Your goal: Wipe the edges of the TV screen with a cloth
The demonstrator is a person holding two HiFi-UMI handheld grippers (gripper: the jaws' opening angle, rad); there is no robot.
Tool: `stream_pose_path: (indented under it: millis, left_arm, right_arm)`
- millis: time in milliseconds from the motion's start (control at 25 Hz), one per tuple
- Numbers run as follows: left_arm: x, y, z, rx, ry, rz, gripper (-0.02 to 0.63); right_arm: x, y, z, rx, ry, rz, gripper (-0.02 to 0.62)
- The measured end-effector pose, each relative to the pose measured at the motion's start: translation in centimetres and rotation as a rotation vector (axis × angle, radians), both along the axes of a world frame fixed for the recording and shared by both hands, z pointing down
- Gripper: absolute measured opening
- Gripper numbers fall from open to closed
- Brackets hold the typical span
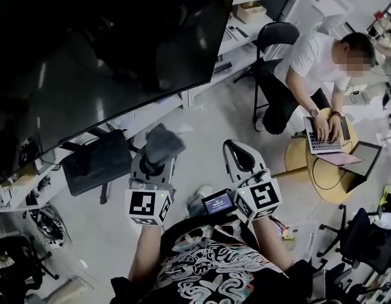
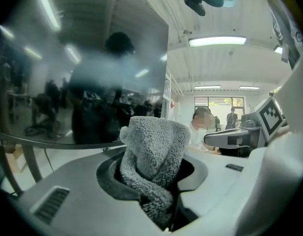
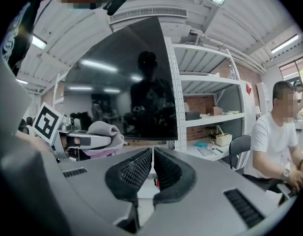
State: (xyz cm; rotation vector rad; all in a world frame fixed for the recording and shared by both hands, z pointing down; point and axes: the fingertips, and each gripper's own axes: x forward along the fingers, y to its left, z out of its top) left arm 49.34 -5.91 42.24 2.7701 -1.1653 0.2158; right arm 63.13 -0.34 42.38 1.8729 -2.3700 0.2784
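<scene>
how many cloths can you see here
1: the grey cloth, clamped in the left gripper, near the TV screen's lower edge. Others may be hidden.

The TV screen (image 1: 87, 62) ran off the head view's top and left edges, so only its lower and right borders showed. The cloth (image 2: 153, 151) buried the jaw tips of the left gripper (image 2: 152, 191), and its lower end vanished down between them. In the right gripper view, the screen's lower-left corner sat behind that cloth and gripper. The little display (image 1: 218, 202) on the right gripper (image 1: 241, 152) was too small to read.
</scene>
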Motion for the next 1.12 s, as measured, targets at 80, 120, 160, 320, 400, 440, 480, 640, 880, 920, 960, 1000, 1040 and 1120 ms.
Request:
stream_pose_path:
  millis: [80,120,160,320,400,440,480,640,880,920,960,1000,1040,1120]
  left_arm:
    - [-1.4,2.0,-0.4,0.008,0.004,-0.013,0.156]
    - [-2.1,2.8,-0.7,0.017,0.005,-0.02,0.156]
    - [-2.7,3.5,-1.0,0.027,0.003,-0.028,0.156]
    - [-5.4,6.9,-1.0,0.036,0.01,-0.057,0.156]
    - [-6.6,8.7,-1.0,0.039,0.013,-0.074,0.156]
    - [-7.0,9.5,-1.0,0.04,0.013,-0.079,0.156]
    - [-7.4,10.2,-1.1,0.04,0.013,-0.083,0.156]
    - [-8.0,12.4,-1.5,0.043,0.021,-0.1,0.156]
    - [-9.1,14.9,-1.0,0.031,0.028,-0.107,0.156]
    - [-9.1,15.2,-0.9,0.028,0.03,-0.104,0.156]
    - [-9.1,15.5,-1.0,0.027,0.031,-0.1,0.156]
    - [-9.1,15.8,-1.1,0.029,0.032,-0.096,0.156]
    - [-9.1,16.1,-1.3,0.032,0.034,-0.093,0.156]
    - [-8.9,16.6,-1.6,0.04,0.038,-0.092,0.156]
  right_arm:
    - [-1.6,1.7,-0.3,0.009,0.007,-0.014,0.035]
    - [-2.3,2.2,-0.5,0.015,0.014,-0.019,0.035]
    - [-2.9,2.6,-0.7,0.02,0.018,-0.024,0.035]
    - [-5.5,5.4,-0.8,0.028,0.026,-0.047,0.035]
    - [-6.5,7.2,-0.9,0.035,0.045,-0.058,0.034]
    - [-6.8,8.0,-1.0,0.039,0.05,-0.061,0.034]
    - [-6.9,8.8,-1.2,0.041,0.051,-0.062,0.032]
    - [-6.8,11.2,-1.6,0.045,0.05,-0.06,0.032]
    - [-7.5,13.8,-1.9,0.052,0.038,-0.054,0.032]
    - [-7.5,14.1,-1.9,0.051,0.034,-0.051,0.032]
    - [-7.5,14.5,-2.0,0.052,0.032,-0.048,0.032]
    - [-7.5,14.8,-2.2,0.055,0.031,-0.047,0.032]
    - [-7.4,15.1,-2.4,0.058,0.03,-0.046,0.032]
    - [-7.3,15.9,-2.7,0.062,0.027,-0.045,0.032]
